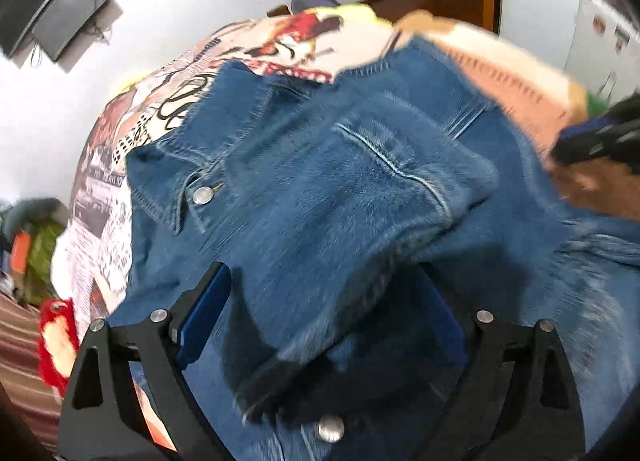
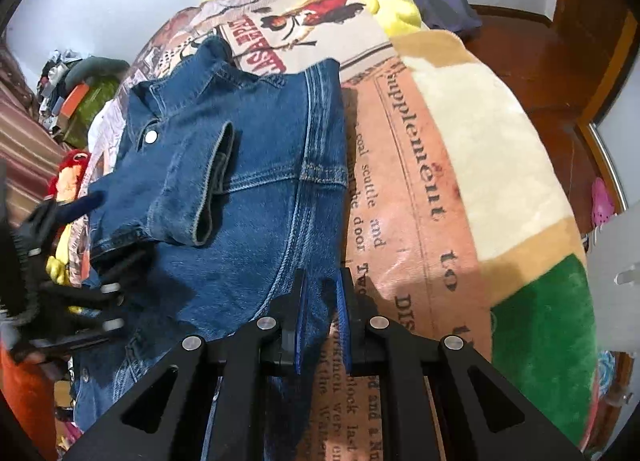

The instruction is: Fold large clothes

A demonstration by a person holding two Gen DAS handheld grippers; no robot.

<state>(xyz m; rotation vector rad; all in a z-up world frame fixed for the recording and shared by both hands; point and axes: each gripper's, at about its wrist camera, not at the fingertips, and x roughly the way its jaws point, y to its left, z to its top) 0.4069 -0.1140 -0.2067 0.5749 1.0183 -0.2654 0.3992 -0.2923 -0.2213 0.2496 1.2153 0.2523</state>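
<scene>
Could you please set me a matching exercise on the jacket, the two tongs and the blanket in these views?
Things:
1. left tongs
2. right tongs
3. jacket cuff
4. blanket

States:
A. printed with newspaper text, spread under the denim
B. shut on the jacket's edge
C. open above the denim
D. folded across the jacket's front

Pairs: 1-C, 2-B, 3-D, 4-A
</scene>
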